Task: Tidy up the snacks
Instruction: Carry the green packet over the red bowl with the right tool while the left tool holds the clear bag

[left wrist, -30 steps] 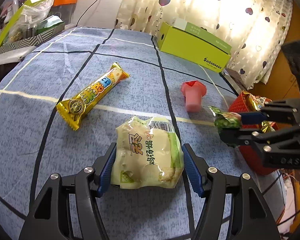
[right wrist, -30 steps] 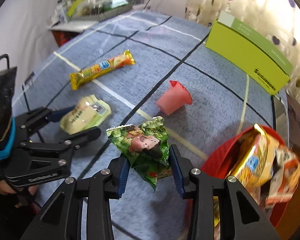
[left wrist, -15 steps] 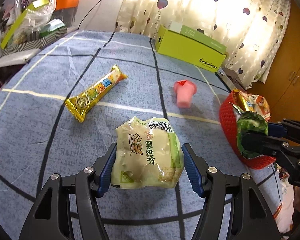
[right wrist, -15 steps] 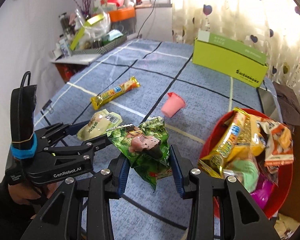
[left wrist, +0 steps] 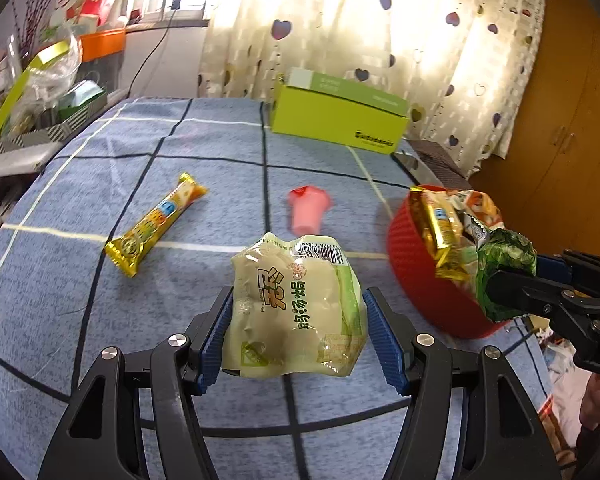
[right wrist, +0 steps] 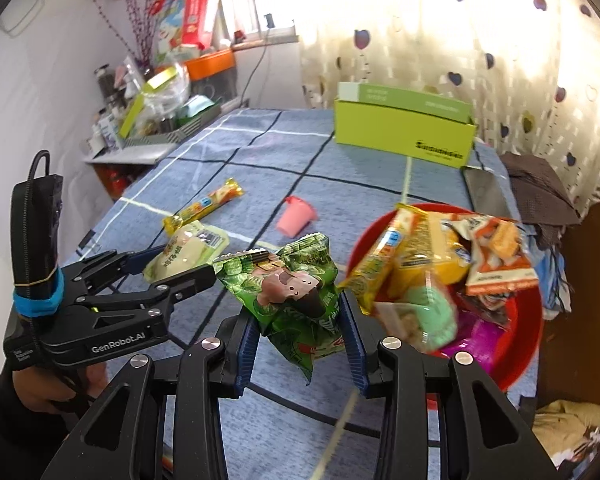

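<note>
My left gripper point(left wrist: 298, 334) is shut on a pale yellow-green snack pack point(left wrist: 296, 308) and holds it above the blue checked cloth point(left wrist: 204, 152). My right gripper point(right wrist: 300, 336) is shut on a green snack bag point(right wrist: 288, 288), held just left of the red basket point(right wrist: 520, 332), which is full of snack packs. In the left wrist view the green bag point(left wrist: 504, 272) hangs beside the red basket point(left wrist: 424, 280). A yellow snack bar point(left wrist: 156, 224) and a pink jelly cup point(left wrist: 308, 210) lie on the cloth.
A lime green box point(left wrist: 336, 114) stands at the table's far edge. Cluttered shelves with trays and bags point(right wrist: 160, 112) are at the far left. A heart-patterned curtain point(left wrist: 420, 40) hangs behind. A wooden cabinet point(left wrist: 572, 128) is at the right.
Both grippers have lifted higher and pulled back from the table with their packs. The right gripper has carried the green bag rightward next to the red basket.
</note>
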